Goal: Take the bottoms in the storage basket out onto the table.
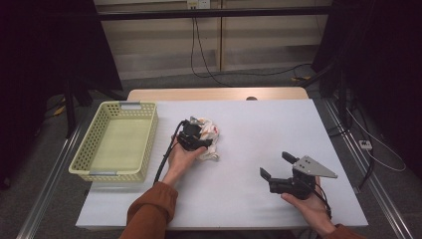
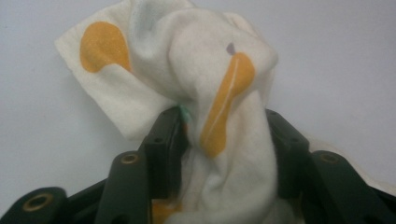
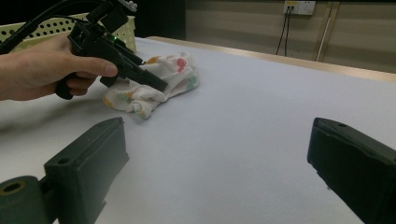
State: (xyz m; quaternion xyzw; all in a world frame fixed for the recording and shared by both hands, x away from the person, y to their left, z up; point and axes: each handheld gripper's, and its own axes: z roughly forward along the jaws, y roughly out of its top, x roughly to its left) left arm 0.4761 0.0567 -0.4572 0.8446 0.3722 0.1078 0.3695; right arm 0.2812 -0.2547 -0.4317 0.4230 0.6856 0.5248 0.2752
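A crumpled white cloth (image 1: 209,133) with orange, red and green spots lies on the white table near its middle. My left gripper (image 1: 196,135) is pressed into it, and in the left gripper view a bunched fold of the cloth (image 2: 219,116) sits pinched between the two black jaws. The same left gripper (image 3: 156,84) shows at the cloth (image 3: 154,88) in the right gripper view, held by a hand. My right gripper (image 1: 274,166) hovers open at the front right, well away from the cloth, its jaws wide apart with bare table between them.
A pale yellow-green perforated basket (image 1: 89,149) with nothing in it stands at the table's left side. The white table (image 1: 278,124) spreads between the cloth and the right edge. Cables hang over the floor beyond the far edge, and dark stands flank both sides.
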